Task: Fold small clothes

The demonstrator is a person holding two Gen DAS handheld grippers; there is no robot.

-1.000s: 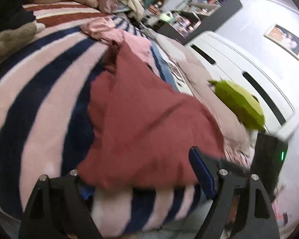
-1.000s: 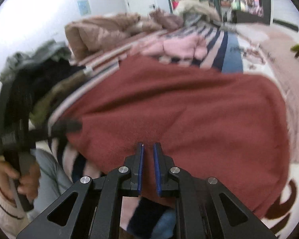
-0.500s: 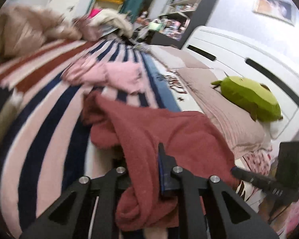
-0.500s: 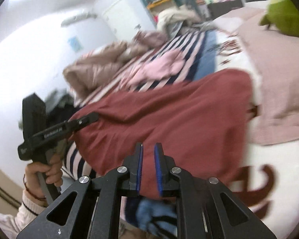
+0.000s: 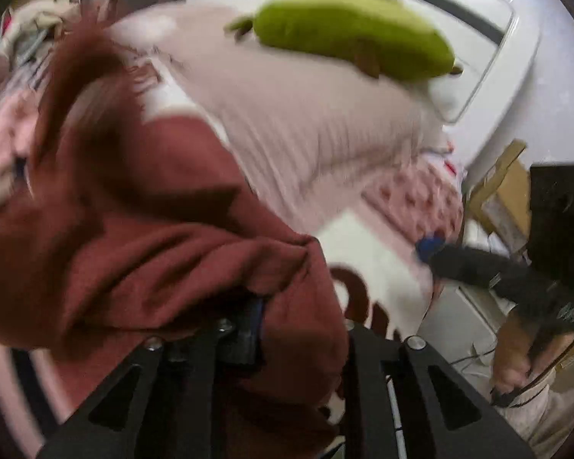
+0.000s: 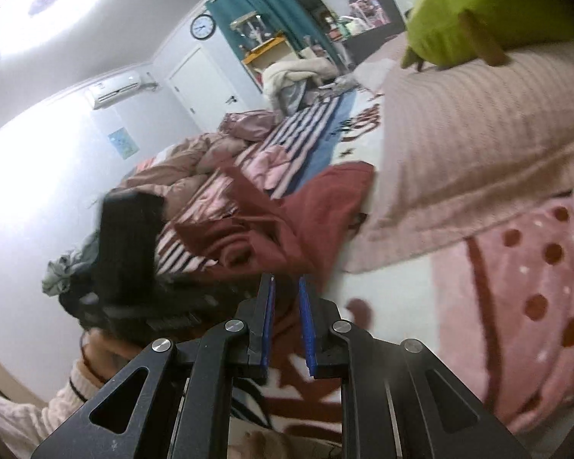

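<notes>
A dark red garment [image 5: 153, 237] lies bunched on the bed, and one fold of it drapes over my left gripper [image 5: 302, 325]. That gripper grips the fold, its jaws are opening slightly, and the blue pad [image 5: 254, 321] is half buried in cloth. In the right wrist view the garment [image 6: 306, 214] is heaped just beyond my right gripper [image 6: 287, 287]. Its jaws stand almost together with nothing between them, over the white printed sheet [image 6: 394, 290]. In the left wrist view the right gripper's blue tip [image 5: 426, 246] is clear of the cloth. The picture is blurred.
A green plush toy [image 5: 356, 34] rests on a pink striped pillow [image 5: 306, 126] by the white headboard [image 5: 478, 38]. A pink dotted blanket [image 6: 516, 306] lies to the right. A pink garment [image 6: 271, 164] and a heap of clothes [image 6: 195, 164] lie further up the striped bedcover.
My left gripper went from wide open to shut on the red garment and swung with it towards the pillow. My right gripper came off the garment's edge and turned the same way.
</notes>
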